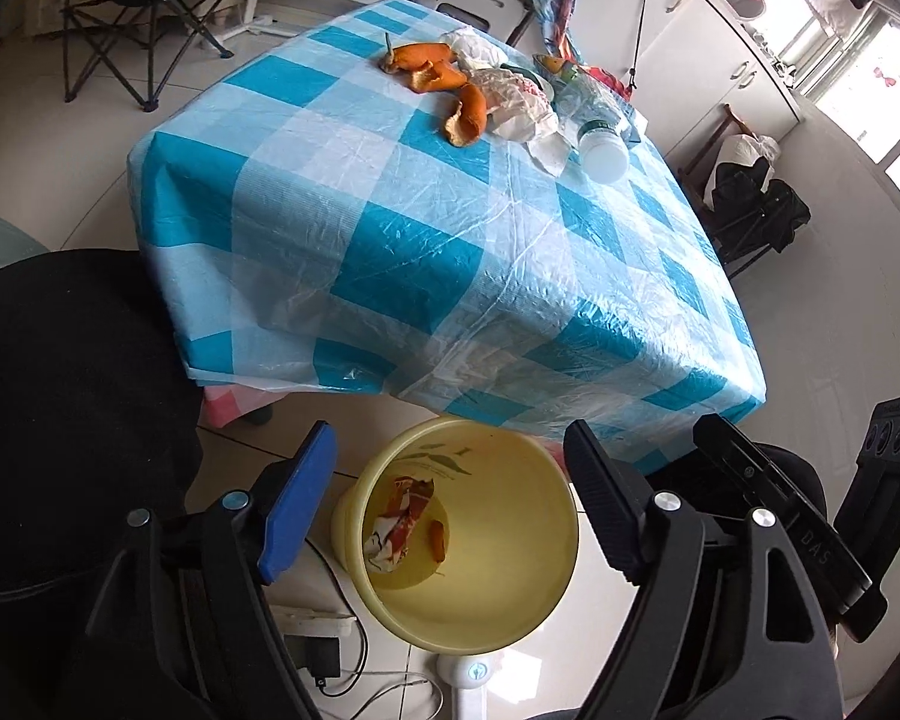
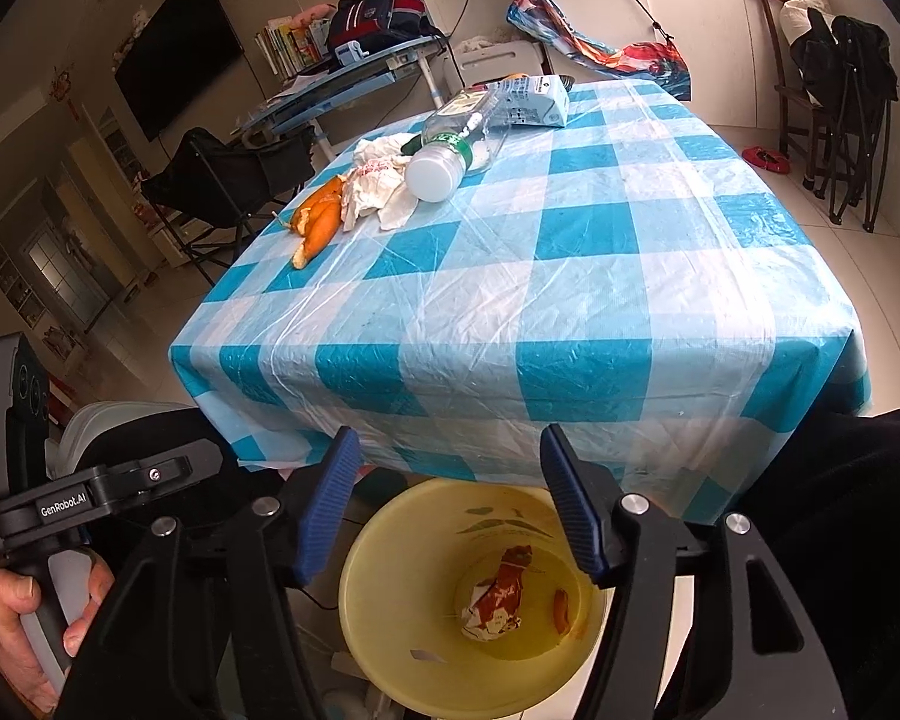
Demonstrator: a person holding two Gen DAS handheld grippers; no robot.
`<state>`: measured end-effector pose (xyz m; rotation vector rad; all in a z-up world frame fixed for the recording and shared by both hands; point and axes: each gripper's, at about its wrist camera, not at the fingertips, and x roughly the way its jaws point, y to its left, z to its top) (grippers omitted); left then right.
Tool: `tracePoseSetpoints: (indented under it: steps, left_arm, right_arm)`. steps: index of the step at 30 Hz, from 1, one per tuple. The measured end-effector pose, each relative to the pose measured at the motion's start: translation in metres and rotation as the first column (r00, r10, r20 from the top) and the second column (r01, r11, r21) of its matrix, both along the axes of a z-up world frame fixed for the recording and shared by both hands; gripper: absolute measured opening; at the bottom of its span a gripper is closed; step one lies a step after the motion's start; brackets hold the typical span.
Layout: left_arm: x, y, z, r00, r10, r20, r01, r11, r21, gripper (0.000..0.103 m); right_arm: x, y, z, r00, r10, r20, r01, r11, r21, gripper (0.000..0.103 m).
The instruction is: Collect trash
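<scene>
A yellow bin stands on the floor at the table's near edge. Inside lie a crumpled red-and-white wrapper and a small orange peel piece. My left gripper and my right gripper are both open and empty above the bin. At the far side of the table lie orange peels, crumpled tissues, a plastic bottle on its side and a carton.
The table has a blue-and-white checked cover. A black folding chair stands beyond it, another chair at the right. A power strip and cables lie on the floor by the bin.
</scene>
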<state>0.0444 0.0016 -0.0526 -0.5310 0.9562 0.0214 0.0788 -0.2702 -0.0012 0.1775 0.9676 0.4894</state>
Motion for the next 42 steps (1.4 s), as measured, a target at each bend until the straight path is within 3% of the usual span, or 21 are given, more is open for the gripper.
tracePoseSetpoints:
  steps: [12, 42]
  left_arm:
    - [-0.003, 0.004, 0.007, 0.998, 0.029, 0.047, -0.029, 1.000, -0.002, 0.079]
    - [-0.004, 0.013, 0.009, 0.995, 0.068, 0.073, -0.067, 0.998, -0.012, 0.081]
  right_arm:
    - [-0.001, 0.002, -0.001, 1.000, 0.002, -0.005, -0.002, 1.000, -0.013, 0.062]
    - [-0.001, 0.009, -0.005, 1.000, 0.018, -0.015, -0.018, 0.999, -0.032, 0.063]
